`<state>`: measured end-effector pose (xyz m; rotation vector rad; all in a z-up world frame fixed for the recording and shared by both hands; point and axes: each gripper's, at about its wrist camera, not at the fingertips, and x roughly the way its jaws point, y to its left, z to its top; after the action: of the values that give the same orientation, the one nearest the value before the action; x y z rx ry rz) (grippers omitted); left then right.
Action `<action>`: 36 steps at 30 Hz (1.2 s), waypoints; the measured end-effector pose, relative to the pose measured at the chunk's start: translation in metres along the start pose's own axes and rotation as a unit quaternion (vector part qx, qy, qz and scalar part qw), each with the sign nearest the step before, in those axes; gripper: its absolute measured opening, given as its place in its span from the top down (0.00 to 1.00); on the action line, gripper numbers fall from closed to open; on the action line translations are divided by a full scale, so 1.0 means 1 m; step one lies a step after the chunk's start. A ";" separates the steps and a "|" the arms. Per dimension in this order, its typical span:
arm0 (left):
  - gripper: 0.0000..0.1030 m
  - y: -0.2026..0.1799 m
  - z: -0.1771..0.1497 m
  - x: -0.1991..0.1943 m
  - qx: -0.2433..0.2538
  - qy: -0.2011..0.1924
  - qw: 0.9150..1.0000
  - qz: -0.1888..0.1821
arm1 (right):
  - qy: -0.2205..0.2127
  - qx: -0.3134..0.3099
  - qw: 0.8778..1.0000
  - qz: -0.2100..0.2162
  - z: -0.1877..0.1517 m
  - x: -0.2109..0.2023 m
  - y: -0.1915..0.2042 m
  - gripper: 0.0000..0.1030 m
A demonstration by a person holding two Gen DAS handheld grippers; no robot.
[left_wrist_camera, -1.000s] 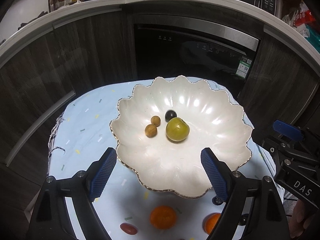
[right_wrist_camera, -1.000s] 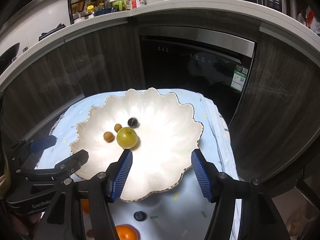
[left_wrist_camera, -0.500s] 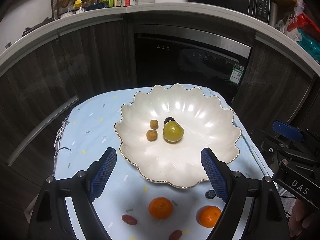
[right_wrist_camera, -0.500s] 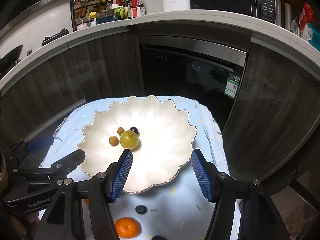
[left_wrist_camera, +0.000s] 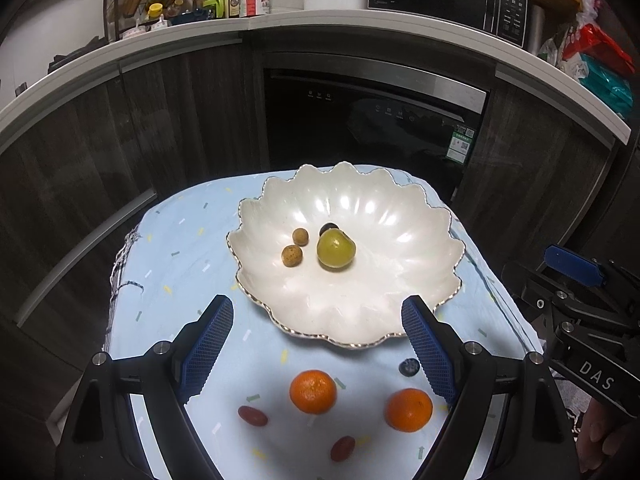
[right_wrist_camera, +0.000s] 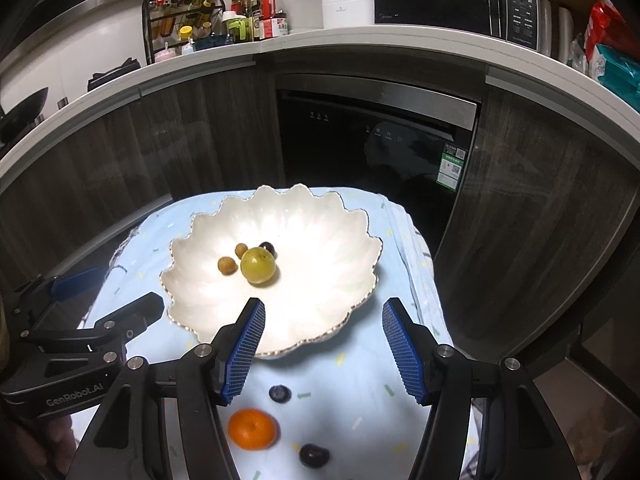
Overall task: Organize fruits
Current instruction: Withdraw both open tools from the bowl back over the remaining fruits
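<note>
My left fingers [left_wrist_camera: 316, 348] gape empty over the counter's [left_wrist_camera: 192, 240] near edge, the nearer orange [left_wrist_camera: 313, 391] just below and between them, bowl [left_wrist_camera: 400, 240] beyond; my right fingers [right_wrist_camera: 324, 350], half-spread and empty, stand over the blueberry [right_wrist_camera: 280, 393].

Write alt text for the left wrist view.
A white scalloped bowl on a pale blue cloth holds a green fruit, two small brown fruits and a dark berry. Nearer, between the open left gripper fingers, lie two oranges, two red fruits and a blueberry.
</note>
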<state>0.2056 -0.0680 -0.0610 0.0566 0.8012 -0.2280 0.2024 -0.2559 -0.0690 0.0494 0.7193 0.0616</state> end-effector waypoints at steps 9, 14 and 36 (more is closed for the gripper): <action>0.16 -0.003 -0.018 -0.003 0.004 0.006 1.000 -0.002 | 0.006 -0.001 1.000 -0.004 -0.014 -0.006 -0.001 0.40; 0.16 -0.006 -0.030 -0.001 0.008 0.012 1.000 -0.009 | 0.015 0.002 1.000 -0.009 -0.027 -0.006 -0.005 0.40; 0.16 -0.017 -0.088 0.006 0.029 0.014 0.999 -0.034 | 0.046 -0.002 0.999 -0.022 -0.080 0.000 -0.011 0.40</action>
<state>0.1437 -0.0733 -0.1262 0.0869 0.8245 -0.3143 0.1503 -0.2654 -0.1300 0.0269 0.8127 0.0239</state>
